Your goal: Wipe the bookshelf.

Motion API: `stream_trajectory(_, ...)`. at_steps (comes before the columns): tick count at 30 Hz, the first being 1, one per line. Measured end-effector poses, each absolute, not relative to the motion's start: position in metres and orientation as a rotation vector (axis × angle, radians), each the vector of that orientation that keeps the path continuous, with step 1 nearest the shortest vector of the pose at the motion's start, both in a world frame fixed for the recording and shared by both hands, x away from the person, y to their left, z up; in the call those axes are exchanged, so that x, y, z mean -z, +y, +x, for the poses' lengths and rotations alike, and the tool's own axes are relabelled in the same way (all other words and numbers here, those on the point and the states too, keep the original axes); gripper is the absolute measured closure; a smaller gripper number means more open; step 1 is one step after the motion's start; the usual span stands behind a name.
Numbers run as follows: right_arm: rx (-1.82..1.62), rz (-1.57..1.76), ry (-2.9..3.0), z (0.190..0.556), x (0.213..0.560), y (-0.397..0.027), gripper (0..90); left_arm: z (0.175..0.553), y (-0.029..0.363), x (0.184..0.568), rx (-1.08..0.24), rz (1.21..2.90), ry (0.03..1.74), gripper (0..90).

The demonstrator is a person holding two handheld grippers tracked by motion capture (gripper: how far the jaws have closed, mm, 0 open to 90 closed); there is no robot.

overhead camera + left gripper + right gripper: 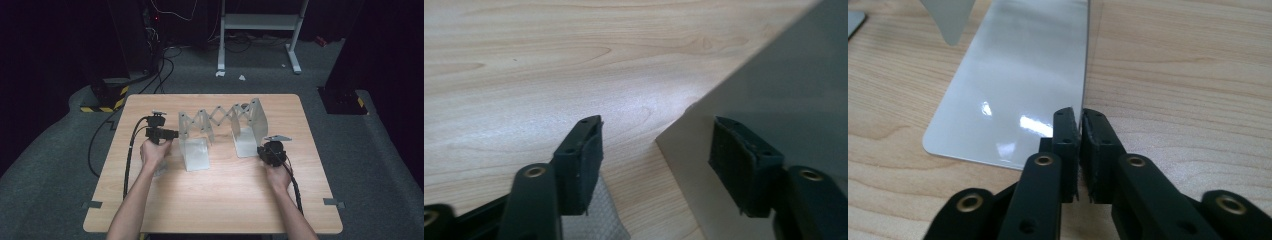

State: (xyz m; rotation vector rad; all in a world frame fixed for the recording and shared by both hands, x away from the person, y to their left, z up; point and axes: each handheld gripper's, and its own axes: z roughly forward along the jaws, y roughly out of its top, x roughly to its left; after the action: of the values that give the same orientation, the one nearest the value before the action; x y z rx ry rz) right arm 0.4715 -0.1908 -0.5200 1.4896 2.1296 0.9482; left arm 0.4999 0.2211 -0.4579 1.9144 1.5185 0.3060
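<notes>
The grey sheet-metal expanding bookend rack with a scissor lattice [220, 131] stands across the middle of the light wooden tabletop [215, 200], its long axis running left to right, one flat foot plate lying toward each hand. The right gripper [1081, 120] has its jaws clenched on the near right edge of the right foot plate [1013, 90], while the left gripper [656, 145] holds its jaws released around the corner of the left foot plate [704, 200], not yet pinching it. The high view gives the whole span of the rack (each gripper view shows just one plate's edge).
</notes>
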Motion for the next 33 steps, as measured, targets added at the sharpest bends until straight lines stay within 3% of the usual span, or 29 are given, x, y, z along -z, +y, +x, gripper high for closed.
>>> stream_trajectory(11,-0.923,1.439,2.196,0.482,0.517,-0.186,85.4,0.477,0.212,0.46,-0.31,1.948,1.439,46.8)
stream_trajectory(26,-0.914,1.372,2.234,0.485,0.517,-0.18,86.7,0.471,0.219,0.467,-0.236,1.93,1.437,39.4)
stream_trajectory(33,-0.931,1.374,2.245,0.482,0.517,-0.182,86.9,0.487,0.234,0.458,-0.321,1.858,1.513,39.3)
